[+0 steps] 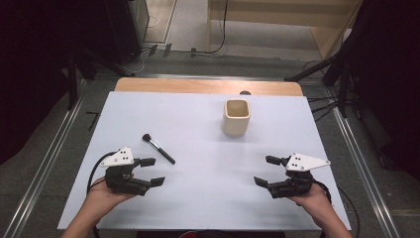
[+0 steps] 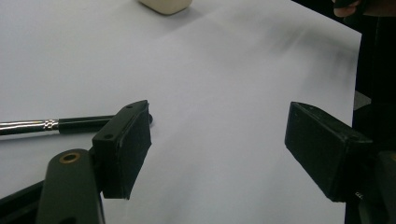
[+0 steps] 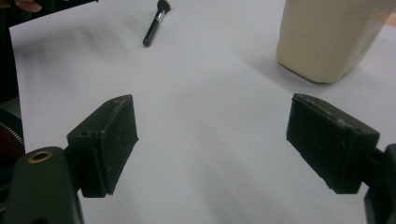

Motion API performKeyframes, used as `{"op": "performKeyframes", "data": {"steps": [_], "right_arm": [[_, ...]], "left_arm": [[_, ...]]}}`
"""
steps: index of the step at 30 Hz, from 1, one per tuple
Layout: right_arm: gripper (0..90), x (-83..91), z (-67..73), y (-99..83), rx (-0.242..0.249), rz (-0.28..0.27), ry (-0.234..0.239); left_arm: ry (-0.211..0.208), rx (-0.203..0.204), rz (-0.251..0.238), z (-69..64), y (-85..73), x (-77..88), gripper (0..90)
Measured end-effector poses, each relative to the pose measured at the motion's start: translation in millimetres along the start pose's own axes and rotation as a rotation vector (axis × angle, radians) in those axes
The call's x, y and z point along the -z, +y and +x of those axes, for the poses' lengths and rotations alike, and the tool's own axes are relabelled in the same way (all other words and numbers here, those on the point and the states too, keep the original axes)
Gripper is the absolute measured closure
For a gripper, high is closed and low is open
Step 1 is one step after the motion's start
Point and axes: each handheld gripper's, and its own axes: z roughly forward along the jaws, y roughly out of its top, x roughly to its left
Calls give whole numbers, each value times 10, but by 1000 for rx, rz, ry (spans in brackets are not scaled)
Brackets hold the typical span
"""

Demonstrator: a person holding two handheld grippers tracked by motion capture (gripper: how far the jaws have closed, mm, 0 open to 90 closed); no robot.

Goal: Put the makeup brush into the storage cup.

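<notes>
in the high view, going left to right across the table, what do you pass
Left claw → brush → cup → right claw

Cream cup point(image 1: 236, 118), black brush point(image 1: 158, 148) with silver ferrule, white table point(image 1: 208, 173).

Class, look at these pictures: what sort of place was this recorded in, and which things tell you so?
Probably a lab or recording studio, not a home: a white table set between metal floor rails, cables on the floor behind, dark stands around, and a hand-held gripper in each hand.
</notes>
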Motion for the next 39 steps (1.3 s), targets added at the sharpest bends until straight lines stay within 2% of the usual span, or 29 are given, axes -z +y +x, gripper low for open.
{"op": "performKeyframes", "data": {"steps": [7,12,16,20,32,39], "right_arm": [[174,-19,3,-9,-1,23,-1],[176,-42,0,-32,-2,58,-6],[176,-48,1,-39,1,73,-7],[176,-51,8,-46,-2,82,-7],[176,-43,8,-64,-6,83,-8],[176,-45,9,-68,-6,85,-10]], "left_arm": [[22,-5,14,10,-4,-9,233],[29,11,42,29,-13,-19,233],[56,-12,77,32,-12,-37,232],[77,1,103,53,-24,-53,233],[125,39,90,139,-29,-17,232],[143,43,63,180,-24,22,231]]}}
